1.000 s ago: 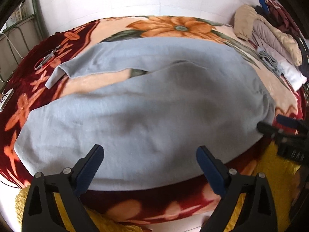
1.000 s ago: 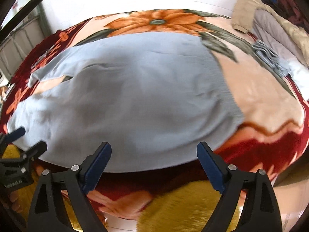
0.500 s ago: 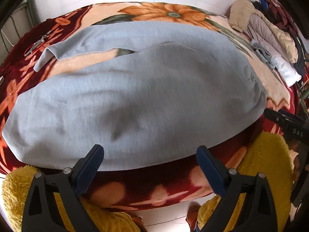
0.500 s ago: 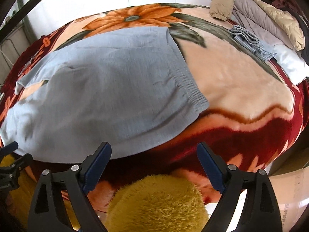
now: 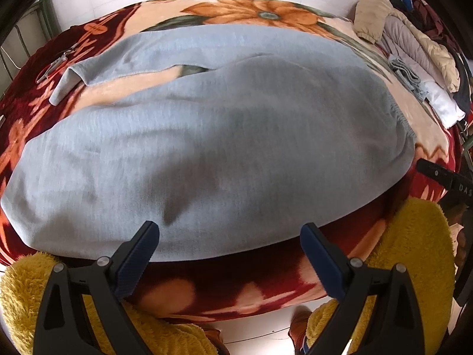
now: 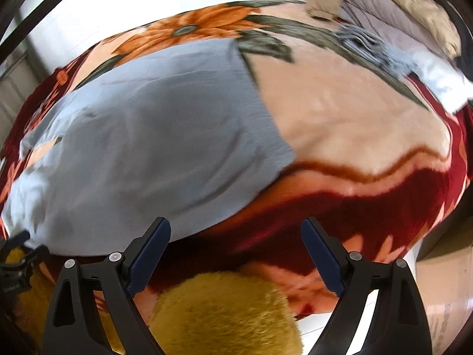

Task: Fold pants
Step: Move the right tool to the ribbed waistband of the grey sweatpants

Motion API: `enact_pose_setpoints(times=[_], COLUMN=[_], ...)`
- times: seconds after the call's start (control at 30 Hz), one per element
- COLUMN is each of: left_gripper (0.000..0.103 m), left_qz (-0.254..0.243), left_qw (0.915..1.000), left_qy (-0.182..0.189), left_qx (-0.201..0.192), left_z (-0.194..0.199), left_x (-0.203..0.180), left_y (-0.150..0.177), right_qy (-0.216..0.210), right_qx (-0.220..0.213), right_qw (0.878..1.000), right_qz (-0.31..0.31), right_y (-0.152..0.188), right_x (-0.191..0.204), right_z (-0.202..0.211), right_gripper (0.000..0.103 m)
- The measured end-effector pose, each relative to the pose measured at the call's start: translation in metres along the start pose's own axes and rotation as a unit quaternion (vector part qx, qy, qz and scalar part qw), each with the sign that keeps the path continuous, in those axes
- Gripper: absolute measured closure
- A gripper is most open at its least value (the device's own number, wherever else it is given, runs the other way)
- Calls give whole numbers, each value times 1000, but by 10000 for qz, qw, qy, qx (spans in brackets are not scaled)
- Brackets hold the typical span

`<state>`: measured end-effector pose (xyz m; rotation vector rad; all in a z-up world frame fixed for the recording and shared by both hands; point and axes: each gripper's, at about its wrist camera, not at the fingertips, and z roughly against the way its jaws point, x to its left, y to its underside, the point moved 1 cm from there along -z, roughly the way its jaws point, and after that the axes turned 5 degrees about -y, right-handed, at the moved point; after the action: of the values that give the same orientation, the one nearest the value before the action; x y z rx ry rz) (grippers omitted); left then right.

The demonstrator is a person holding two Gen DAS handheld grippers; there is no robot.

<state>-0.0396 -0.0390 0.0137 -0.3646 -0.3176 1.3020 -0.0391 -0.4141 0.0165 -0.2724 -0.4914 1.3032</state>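
Left view: pants (image 5: 207, 136) lie spread flat on the blanket (image 5: 236, 278), legs apart; left gripper (image 5: 229, 254) wide, empty, over the near hem, barely shifted. Right view: right gripper (image 6: 236, 251) wide, empty, has slid along the blanket edge past the waistband (image 6: 260, 103). Judgement: positioning only; no fold begun.

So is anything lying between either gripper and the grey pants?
Nothing visible. The light grey fleece pants lie spread flat on the floral red-and-peach blanket, bare on top. The left gripper and right gripper hover open at the near edge.
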Motion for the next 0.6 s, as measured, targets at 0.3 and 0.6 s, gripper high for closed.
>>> enact_pose_setpoints(times=[0.3,0.6], left_gripper=[5,5], left_qz=[-51,-265], left_qw=[9999,9995], left_qy=[68,-149], left_qx=[123,107], left_z=[-10,-11], left_x=[-5,-7], left_y=[1,2], right_qy=[-248,-589], right_qx=[117,307], right_qw=[9974,9928], right_qz=[-661,-995], right_y=[-18,-24], right_x=[-23,-20], right_z=[-19,-48], right_gripper=[13,44])
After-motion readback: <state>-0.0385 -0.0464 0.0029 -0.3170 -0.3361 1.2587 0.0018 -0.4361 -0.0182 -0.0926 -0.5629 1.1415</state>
